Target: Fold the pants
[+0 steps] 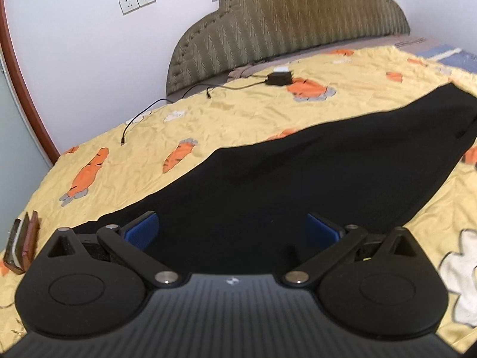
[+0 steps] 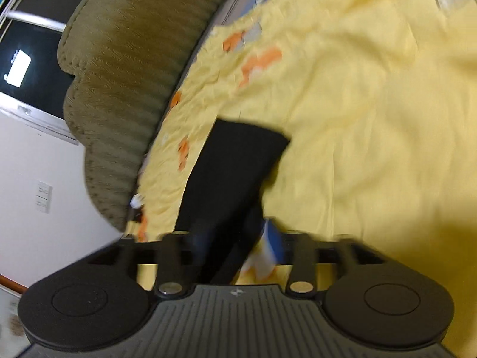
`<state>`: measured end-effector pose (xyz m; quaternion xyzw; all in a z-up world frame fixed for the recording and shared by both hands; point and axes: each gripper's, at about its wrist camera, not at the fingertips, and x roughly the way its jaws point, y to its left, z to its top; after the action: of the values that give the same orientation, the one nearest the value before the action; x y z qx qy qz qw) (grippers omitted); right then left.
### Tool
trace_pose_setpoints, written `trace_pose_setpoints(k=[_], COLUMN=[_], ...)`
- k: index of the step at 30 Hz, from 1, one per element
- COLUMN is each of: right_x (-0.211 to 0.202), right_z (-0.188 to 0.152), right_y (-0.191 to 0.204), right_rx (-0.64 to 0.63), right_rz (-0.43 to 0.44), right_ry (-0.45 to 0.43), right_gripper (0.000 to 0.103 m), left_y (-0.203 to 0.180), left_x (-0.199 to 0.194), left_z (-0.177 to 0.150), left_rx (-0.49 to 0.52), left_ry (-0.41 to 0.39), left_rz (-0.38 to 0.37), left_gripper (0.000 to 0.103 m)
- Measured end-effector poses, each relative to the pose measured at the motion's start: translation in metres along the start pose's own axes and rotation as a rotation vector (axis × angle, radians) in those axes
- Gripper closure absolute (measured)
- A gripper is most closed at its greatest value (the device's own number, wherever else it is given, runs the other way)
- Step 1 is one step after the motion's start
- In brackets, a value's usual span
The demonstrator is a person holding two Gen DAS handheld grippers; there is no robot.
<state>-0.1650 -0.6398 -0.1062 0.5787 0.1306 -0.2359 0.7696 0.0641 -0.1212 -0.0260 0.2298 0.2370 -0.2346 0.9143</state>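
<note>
Left wrist: tool (image 1: 232, 229) agape over pants (image 1: 313, 173)

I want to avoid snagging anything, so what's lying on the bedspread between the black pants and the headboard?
In the left wrist view, a black charger with its cable lies on the yellow bedspread between pants and headboard.

You are working in a bedroom of a home. The surface under you is a bed, spread with a wrinkled yellow quilt (image 1: 244, 113) printed with orange carrots and white rabbits. At its far end stands a padded, olive-green headboard (image 1: 286, 21) with a scalloped top (the right wrist view shows the same headboard (image 2: 128, 89), tilted). Behind it the wall is plain white and carries a pair of power sockets (image 1: 137, 0). A black charger (image 1: 279, 78) lies on the quilt near the headboard, its cable (image 1: 143, 116) trailing across the cover. A reddish-brown wooden door frame (image 1: 21, 83) runs down the left edge.
</note>
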Motion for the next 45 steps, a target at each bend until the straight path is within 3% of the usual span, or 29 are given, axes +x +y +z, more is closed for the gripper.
trace_pose_setpoints(k=[5, 9, 13, 18, 20, 22, 26, 30, 35, 38, 42, 45], right_x=[0.014, 0.036, 0.048, 0.019, -0.004, -0.023, -0.023, -0.002, 0.022, 0.031, 0.046, 0.058], right_z=[-0.019, -0.011, 0.007, 0.017, 0.023, 0.029, 0.03, 0.012, -0.027, -0.05, -0.065, -0.071], right_y=[-0.002, 0.002, -0.01, -0.019, -0.021, -0.018, -0.003, 0.01, 0.031, 0.047, 0.058, 0.063], right_rx=[0.061, 0.114, 0.263, 0.344, 0.293, 0.233, 0.069, 0.0, -0.047, -0.111, -0.143, -0.122], right_rz=[0.052, 0.087, 0.181, 0.338, 0.301, 0.173, 0.052, 0.099, 0.173, 0.163, 0.113, 0.166], right_ry=[0.065, 0.021, -0.094, -0.354, -0.49, -0.541, -0.361, -0.154, 0.025, 0.096, 0.094, 0.104], right_gripper=[0.046, 0.045, 0.045, 0.044, 0.037, 0.032, 0.032, 0.032, 0.032, 0.032, 0.032, 0.032], left_y=[-0.004, -0.015, -0.025, -0.035, -0.036, -0.036, -0.034, -0.029, -0.005, 0.017, 0.045, 0.061], left_x=[-0.005, -0.007, -0.013, -0.017, -0.018, -0.017, -0.018, -0.019, -0.028, -0.038, -0.049, -0.05], left_z=[0.001, 0.004, 0.007, 0.007, 0.007, 0.008, 0.009, 0.007, -0.002, -0.011, -0.022, -0.031], left_rx=[0.002, 0.017, 0.045, 0.087, 0.086, 0.079, 0.062, 0.051, 0.022, -0.019, -0.062, -0.083], left_ry=[-0.007, -0.009, -0.023, -0.038, -0.039, -0.04, -0.051, -0.049, -0.05, -0.041, -0.021, 0.0], left_rz=[-0.006, -0.015, -0.026, -0.029, -0.04, -0.053, -0.055, -0.039, 0.004, 0.035, 0.097, 0.144], left_gripper=[0.0, 0.0, 0.0, 0.0, 0.0, 0.0, 0.0, 0.0, 0.0, 0.0, 0.0, 0.0])
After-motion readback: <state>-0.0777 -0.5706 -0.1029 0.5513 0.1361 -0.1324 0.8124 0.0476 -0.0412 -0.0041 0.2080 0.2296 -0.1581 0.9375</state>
